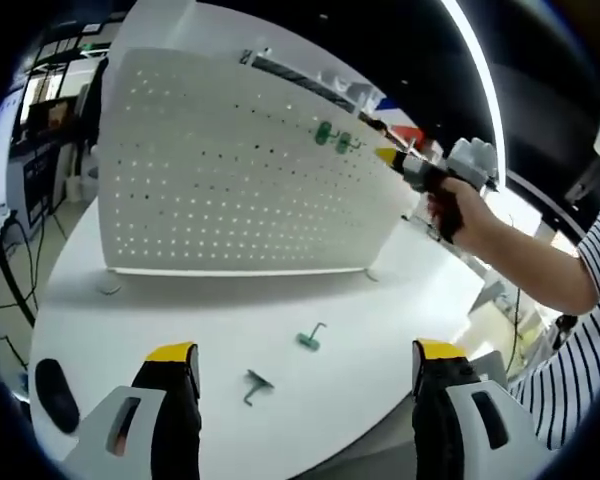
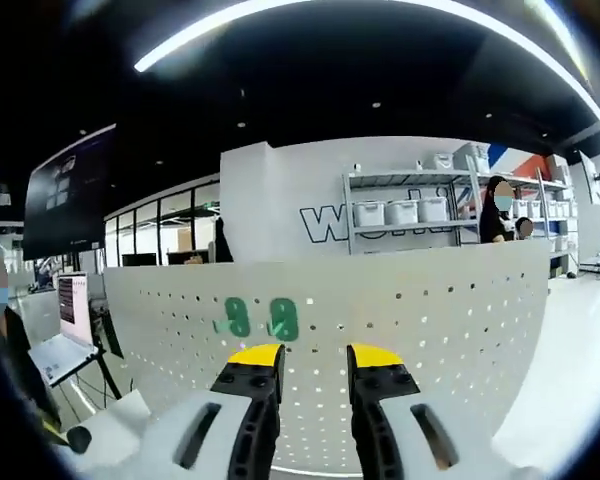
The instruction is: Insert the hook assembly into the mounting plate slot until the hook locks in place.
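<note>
A white pegboard (image 1: 230, 170) stands upright on a round white table (image 1: 180, 310). Two green hooks (image 1: 334, 137) hang side by side near its upper right. On the table in front lie a loose green hook (image 1: 312, 338) and a grey hook (image 1: 255, 385). My left gripper (image 1: 306, 352) is wide open above the table's near edge, with the loose hooks between and just beyond its jaws. A hand holds my right gripper (image 1: 392, 158) just right of the mounted hooks. In the right gripper view the two green hooks (image 2: 262, 318) sit on the pegboard (image 2: 430, 320) just above my right gripper (image 2: 315, 356), whose jaws stand partly open with nothing between them.
A black oval object (image 1: 55, 392) lies at the table's left edge. A person's striped sleeve (image 1: 580, 300) reaches in from the right. Behind the board are shelves with white bins (image 2: 400, 212), people, and a laptop on a stand (image 2: 72, 320).
</note>
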`<action>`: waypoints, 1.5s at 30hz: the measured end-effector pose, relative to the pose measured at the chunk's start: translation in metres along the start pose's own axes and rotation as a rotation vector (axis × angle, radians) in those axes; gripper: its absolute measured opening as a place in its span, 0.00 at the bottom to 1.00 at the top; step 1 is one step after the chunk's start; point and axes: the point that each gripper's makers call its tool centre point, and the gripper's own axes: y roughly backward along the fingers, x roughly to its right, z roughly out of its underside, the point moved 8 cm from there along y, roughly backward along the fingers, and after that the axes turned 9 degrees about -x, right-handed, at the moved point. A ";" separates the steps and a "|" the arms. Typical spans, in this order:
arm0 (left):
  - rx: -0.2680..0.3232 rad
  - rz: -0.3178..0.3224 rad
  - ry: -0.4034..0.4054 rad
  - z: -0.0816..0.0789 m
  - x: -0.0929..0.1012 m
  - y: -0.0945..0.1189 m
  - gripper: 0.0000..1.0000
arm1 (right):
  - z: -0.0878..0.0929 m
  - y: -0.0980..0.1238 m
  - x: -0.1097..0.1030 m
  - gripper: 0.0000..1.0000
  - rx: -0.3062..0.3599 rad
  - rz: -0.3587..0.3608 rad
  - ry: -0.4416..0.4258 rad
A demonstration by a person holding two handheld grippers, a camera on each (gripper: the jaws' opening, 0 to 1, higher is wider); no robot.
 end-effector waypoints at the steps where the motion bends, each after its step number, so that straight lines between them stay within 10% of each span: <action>1: -0.001 0.001 -0.001 0.000 0.000 0.000 0.89 | 0.004 0.003 0.001 0.22 -0.010 -0.003 0.001; 24: -0.013 -0.007 -0.003 0.008 0.005 0.002 0.89 | 0.105 0.081 0.017 0.25 -0.265 -0.041 0.031; 45: -0.043 -0.021 0.015 0.024 0.006 0.007 0.90 | 0.157 0.136 0.013 0.28 -0.435 -0.103 0.076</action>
